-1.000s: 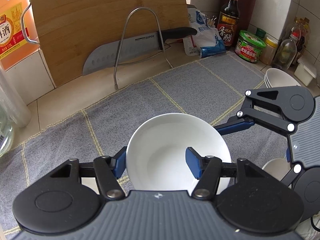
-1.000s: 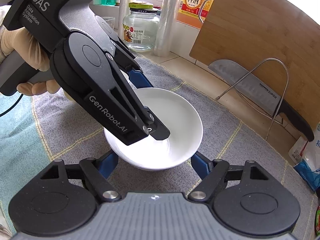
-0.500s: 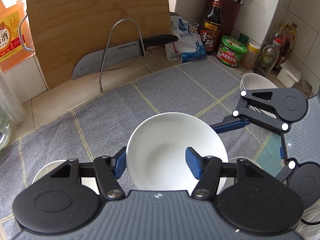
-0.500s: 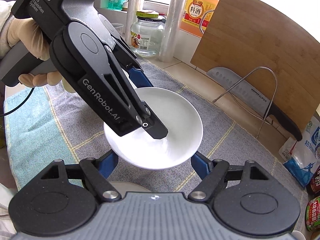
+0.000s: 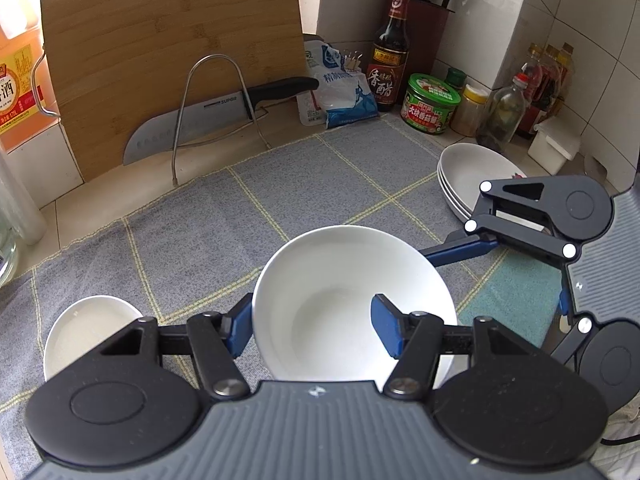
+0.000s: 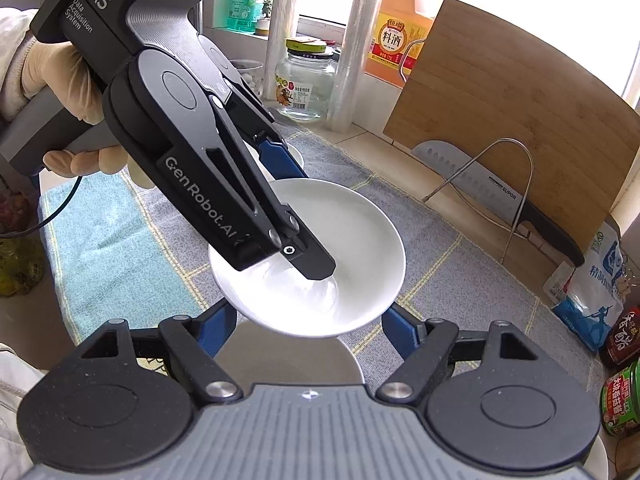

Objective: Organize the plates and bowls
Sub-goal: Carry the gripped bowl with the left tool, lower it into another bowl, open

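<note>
Two grippers bracket one white bowl [image 5: 352,304]: your left gripper [image 5: 316,328] pinches its near wall, one jaw inside, one outside, holding it above the desk [image 5: 200,232]. Your right gripper [image 6: 308,328] stands spread beneath, touching nothing. The plate stack [image 5: 468,176] lies ahead-right.

A knife [image 5: 208,120] rests against a cutting board [image 5: 172,52] — vinegar bottle [image 5: 390,56] nearby.
</note>
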A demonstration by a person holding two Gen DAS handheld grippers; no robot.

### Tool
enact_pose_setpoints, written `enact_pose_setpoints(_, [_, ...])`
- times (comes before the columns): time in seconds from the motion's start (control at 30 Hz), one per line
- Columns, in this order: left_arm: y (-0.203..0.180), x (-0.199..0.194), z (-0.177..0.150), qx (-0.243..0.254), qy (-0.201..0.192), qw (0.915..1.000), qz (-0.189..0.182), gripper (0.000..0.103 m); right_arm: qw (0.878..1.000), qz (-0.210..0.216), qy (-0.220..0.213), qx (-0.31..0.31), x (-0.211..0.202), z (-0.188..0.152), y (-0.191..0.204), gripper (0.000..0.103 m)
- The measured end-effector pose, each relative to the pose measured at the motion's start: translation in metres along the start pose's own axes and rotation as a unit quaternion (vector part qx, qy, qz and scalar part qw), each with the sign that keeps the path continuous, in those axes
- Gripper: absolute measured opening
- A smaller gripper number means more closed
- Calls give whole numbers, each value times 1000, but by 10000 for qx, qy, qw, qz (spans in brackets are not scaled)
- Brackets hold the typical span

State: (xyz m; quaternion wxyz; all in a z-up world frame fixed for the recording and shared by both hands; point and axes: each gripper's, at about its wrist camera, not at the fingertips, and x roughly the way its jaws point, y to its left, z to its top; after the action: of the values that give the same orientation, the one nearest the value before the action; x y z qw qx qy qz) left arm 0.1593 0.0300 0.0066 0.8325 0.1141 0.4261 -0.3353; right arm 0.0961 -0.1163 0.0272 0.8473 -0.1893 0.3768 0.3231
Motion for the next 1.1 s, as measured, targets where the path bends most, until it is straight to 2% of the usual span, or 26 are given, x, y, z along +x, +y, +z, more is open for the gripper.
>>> enact_pose_setpoints(0.5, [-44, 7, -14, 54, 120, 9998, -120, 61, 9998, 43, 111, 177, -26, -38, 5, 83])
enact_pose_setpoints(1.1, [-52, 29, -25, 121, 234, 9996, -70, 61, 9982, 257, 287, 465, -13, -57, -3, 83])
